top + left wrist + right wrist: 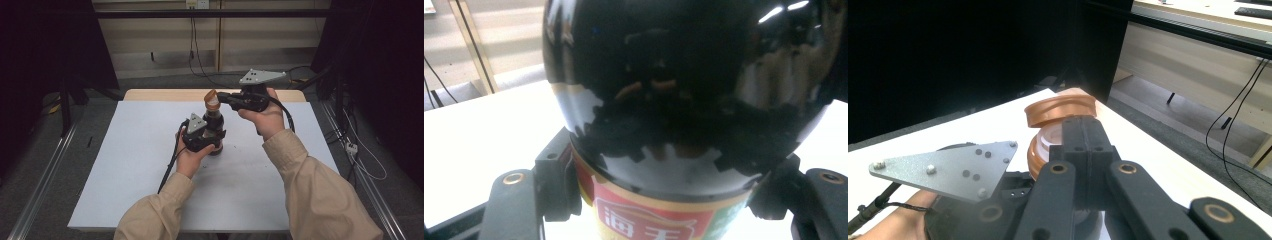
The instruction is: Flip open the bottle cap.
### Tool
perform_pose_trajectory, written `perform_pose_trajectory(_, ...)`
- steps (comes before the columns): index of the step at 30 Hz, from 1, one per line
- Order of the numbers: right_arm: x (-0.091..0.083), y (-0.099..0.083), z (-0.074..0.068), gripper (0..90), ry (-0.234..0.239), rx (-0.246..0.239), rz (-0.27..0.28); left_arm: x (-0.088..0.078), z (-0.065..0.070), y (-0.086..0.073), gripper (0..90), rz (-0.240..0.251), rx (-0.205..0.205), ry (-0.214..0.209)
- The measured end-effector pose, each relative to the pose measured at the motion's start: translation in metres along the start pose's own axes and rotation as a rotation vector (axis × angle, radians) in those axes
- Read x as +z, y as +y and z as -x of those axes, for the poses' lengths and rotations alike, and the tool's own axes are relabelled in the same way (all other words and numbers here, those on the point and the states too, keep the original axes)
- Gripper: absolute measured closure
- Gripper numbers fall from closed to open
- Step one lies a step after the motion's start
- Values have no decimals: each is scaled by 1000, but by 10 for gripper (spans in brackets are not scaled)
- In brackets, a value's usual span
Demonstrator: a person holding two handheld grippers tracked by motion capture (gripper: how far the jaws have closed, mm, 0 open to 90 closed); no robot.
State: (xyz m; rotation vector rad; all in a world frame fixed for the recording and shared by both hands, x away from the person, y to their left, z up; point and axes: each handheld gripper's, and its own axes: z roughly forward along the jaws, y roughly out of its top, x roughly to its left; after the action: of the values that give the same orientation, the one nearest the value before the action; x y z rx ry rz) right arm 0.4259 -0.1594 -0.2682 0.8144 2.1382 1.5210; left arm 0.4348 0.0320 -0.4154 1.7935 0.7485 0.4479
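Observation:
A dark glossy bottle [215, 121] with a red and green label [649, 220] stands upright at the middle of the white table [125, 175]. My left gripper [212, 138] is shut on the bottle's body, one black pad [558, 186] on each side of the label. The bottle's orange flip cap [212, 99] is hinged open, with its lid [1060, 110] tilted up. My right gripper [220, 98] comes in from the right at cap height. Its jaws are shut against each other, and their tips [1083, 126] rest at the cap just under the raised lid.
The wooden table edge [165, 94] runs along the back of the white surface. Cables hang on the wall behind [192, 45] and lie on the floor to the right [350, 145]. The left gripper's grey plate [948, 167] shows close below the right gripper.

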Motion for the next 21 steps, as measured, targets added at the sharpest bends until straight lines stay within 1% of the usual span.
perform_pose_trajectory(1, 0, 1, 0, 900, 3, 2, 4, 0, 0, 0, 298, 1, -2, 1)
perform_pose_trajectory(4, 4, 4, -3, 900, 3, -17, 2, 0, 1, 0, 298, 0, 0, 1)
perform_pose_trajectory(10, 9, 10, -6, 900, 12, -23, 13, 0, 1, 0, 298, 2, 1, 1)
perform_pose_trajectory(16, 7, 9, -4, 900, -2, -23, 11, 0, 0, 0, 298, 2, 5, 0)
perform_pose_trajectory(21, 4, 9, -5, 900, -4, -32, 10, 0, 0, -1, 295, 10, 3, 0)
